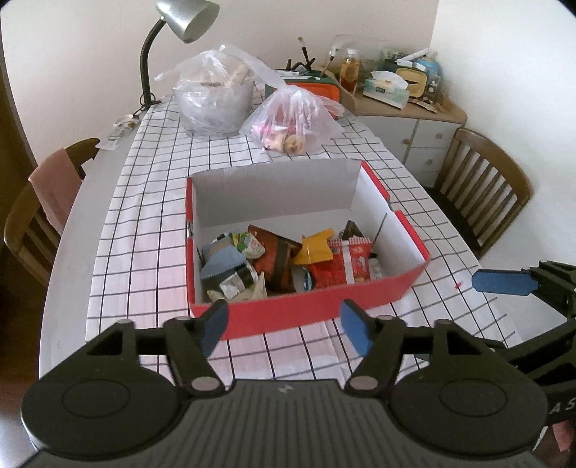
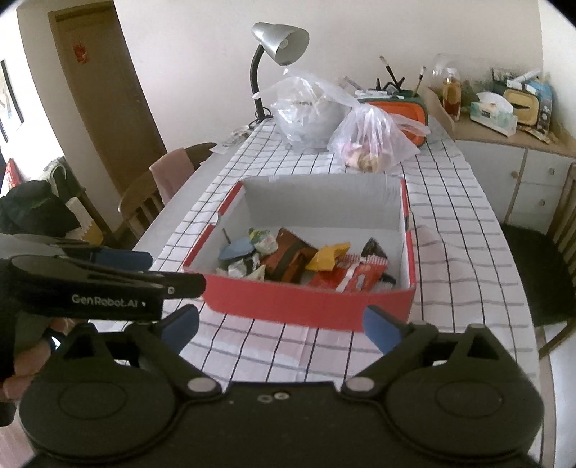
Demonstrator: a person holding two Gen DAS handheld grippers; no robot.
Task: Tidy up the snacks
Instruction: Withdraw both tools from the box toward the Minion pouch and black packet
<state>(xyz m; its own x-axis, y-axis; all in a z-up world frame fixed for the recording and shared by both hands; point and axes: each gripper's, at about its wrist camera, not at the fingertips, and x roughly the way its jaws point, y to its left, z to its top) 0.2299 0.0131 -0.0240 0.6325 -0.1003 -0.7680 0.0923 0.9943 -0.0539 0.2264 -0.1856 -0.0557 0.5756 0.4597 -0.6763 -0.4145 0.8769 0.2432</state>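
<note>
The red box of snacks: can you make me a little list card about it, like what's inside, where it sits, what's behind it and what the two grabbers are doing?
box: red cardboard box, white inside, open top, on the checked tablecloth
inside: mixed snack packets piled at the near end; far end bare
behind it: two clear plastic bags, a silver desk lamp
left gripper: open, empty, just in front of the box's near wall
right gripper: open, empty, also in front of the box
on the cloth outside the box: no loose snacks visible
</note>
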